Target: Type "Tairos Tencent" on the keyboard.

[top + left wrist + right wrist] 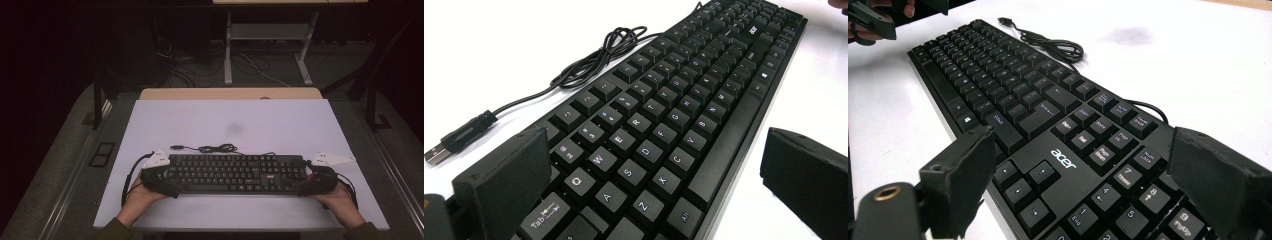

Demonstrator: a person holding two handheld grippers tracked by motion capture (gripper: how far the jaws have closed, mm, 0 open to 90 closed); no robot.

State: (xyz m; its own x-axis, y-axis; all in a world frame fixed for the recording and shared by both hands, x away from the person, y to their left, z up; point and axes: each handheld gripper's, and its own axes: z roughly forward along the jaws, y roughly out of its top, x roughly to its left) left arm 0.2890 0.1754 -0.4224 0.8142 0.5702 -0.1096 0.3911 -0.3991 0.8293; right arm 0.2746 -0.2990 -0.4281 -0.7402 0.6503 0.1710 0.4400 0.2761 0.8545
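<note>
A black Acer keyboard (235, 172) lies flat across the near part of the white tabletop (230, 120). Its black cable (212, 148) is coiled just behind it and ends in a loose USB plug (439, 152). My left gripper (160, 182) is at the keyboard's left end. In the left gripper view (654, 190) its jaws stand wide on either side of that end, and a strip of table shows between one jaw and the front edge. My right gripper (312, 182) straddles the number-pad end (1088, 190) in the same way, its jaws wide apart.
A faint dark smudge (234, 129) marks the white surface behind the cable. A wooden table edge (230, 93) runs along the back. Beyond it stand white desk legs (228, 50) with cables (190, 70) on the dark floor. Metal rails flank the table.
</note>
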